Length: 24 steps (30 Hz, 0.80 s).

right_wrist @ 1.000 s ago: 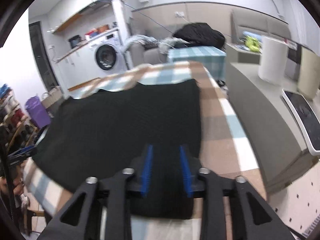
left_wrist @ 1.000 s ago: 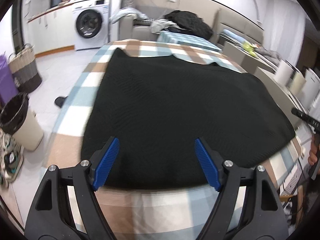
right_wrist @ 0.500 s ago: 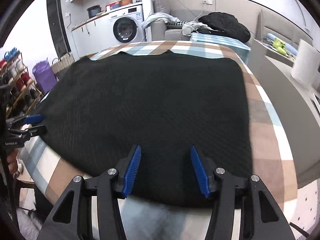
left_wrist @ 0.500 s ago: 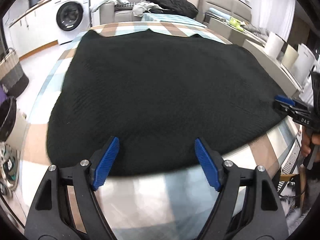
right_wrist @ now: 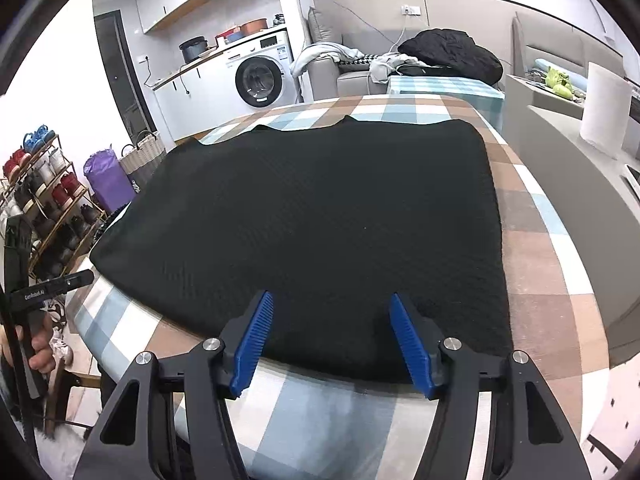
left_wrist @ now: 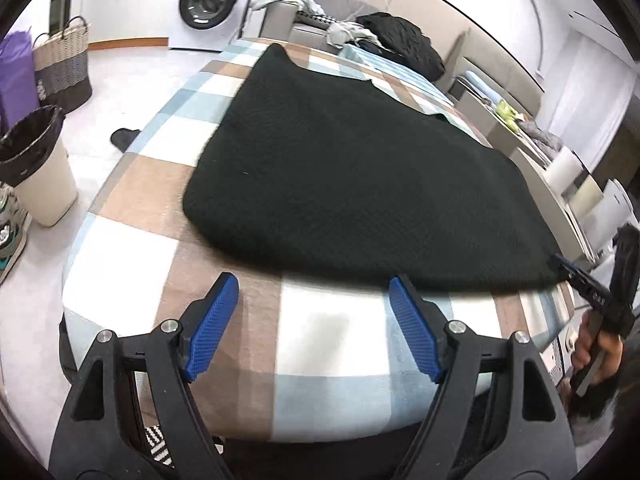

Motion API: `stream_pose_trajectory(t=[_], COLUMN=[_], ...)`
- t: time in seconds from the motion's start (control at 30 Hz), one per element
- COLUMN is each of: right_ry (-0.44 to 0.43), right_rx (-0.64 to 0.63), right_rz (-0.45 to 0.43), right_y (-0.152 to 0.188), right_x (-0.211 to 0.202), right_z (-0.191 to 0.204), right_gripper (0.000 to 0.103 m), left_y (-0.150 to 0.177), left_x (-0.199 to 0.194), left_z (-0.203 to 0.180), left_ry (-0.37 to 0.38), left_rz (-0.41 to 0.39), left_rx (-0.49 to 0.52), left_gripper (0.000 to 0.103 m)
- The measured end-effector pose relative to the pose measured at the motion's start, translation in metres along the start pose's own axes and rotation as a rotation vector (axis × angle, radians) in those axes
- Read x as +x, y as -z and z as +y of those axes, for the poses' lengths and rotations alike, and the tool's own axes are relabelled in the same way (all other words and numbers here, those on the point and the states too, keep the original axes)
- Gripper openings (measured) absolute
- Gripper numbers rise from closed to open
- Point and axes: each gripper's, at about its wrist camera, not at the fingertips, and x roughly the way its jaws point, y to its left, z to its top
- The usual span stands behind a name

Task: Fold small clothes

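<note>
The right tool (right_wrist: 332, 338), which a second ago was pinched on the near hem of the black knit garment (right_wrist: 320, 220), now stands with its blue pads spread wide above that hem and holds nothing. The left tool (left_wrist: 314, 322) has drawn back from over the fabric to the bare cloth at the near edge, its pads wide apart too and empty. The garment lies flat and smooth, spread across most of the table (left_wrist: 332, 320), its neckline at twelve o'clock and its near edge at six. That suggests the laying-out is finished and the first fold has not begun.

The table wears a checked cloth of tan, pale blue and white. Beyond it, at about eleven o'clock, stands a washing machine (right_wrist: 260, 80); at one o'clock a sofa carries a dark jacket (right_wrist: 452, 54). A lined waste bin (left_wrist: 36, 164) stands at nine o'clock in the left view.
</note>
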Motion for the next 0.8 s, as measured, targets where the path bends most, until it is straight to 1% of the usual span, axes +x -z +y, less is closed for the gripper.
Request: stream_pose_trajectory(t=[0.1, 0.23, 0.27, 0.3, 0.37, 0.4, 0.43, 0.47, 0.5, 0.57, 0.63, 0.7, 0.8], right_ry=[-0.010, -0.025, -0.028, -0.030, -0.030, -0.032, -0.036, -0.038, -0.038, -0.028, -0.027, -0.023, -0.018], right_rx=[-0.002, -0.011, -0.017, -0.025, -0.038, -0.044, -0.046, -0.049, -0.052, -0.054, -0.046, -0.044, -0.037], right_rz=[-0.006, -0.017, -0.017, -0.018, -0.018, -0.016, -0.016, -0.017, -0.017, -0.015, -0.017, -0.018, -0.013], right_y=[-0.001, -0.003, -0.003, -0.004, -0.006, -0.006, -0.006, -0.007, -0.008, -0.009, -0.010, -0.010, -0.010], right_x=[0.001, 0.002, 0.003, 0.004, 0.006, 0.007, 0.007, 0.008, 0.008, 0.010, 0.009, 0.008, 0.009], right_z=[0.002, 0.007, 0.008, 0.010, 0.014, 0.015, 0.016, 0.017, 0.017, 0.018, 0.016, 0.016, 0.013], right_gripper=[0.064, 0.066, 0.066, 0.066, 0.066, 0.066, 0.066, 0.066, 0.066, 0.066, 0.066, 0.066, 0.066], left_y=[-0.009, -0.024, -0.028, -0.031, -0.038, -0.040, -0.042, -0.043, -0.043, -0.041, -0.038, -0.031, -0.026], left_x=[0.006, 0.023, 0.028, 0.032, 0.040, 0.042, 0.043, 0.042, 0.040, 0.030, 0.022, 0.019, 0.028], left_z=[0.007, 0.005, 0.004, 0.004, 0.004, 0.004, 0.005, 0.006, 0.005, -0.002, -0.007, -0.006, 0.000], left_ry=[-0.030, -0.063, -0.076, -0.091, -0.139, -0.133, -0.128, -0.116, -0.114, -0.121, -0.121, -0.121, -0.124], left_rz=[-0.031, -0.063, -0.076, -0.086, -0.096, -0.093, -0.099, -0.107, -0.117, -0.160, -0.180, -0.167, -0.134], left_rx=[-0.039, -0.105, -0.118, -0.126, -0.143, -0.150, -0.159, -0.164, -0.159, -0.130, -0.101, -0.108, -0.134], left_gripper=[0.076, 0.076, 0.073, 0.068, 0.042, 0.040, 0.029, 0.022, 0.019, 0.016, 0.016, 0.016, 0.016])
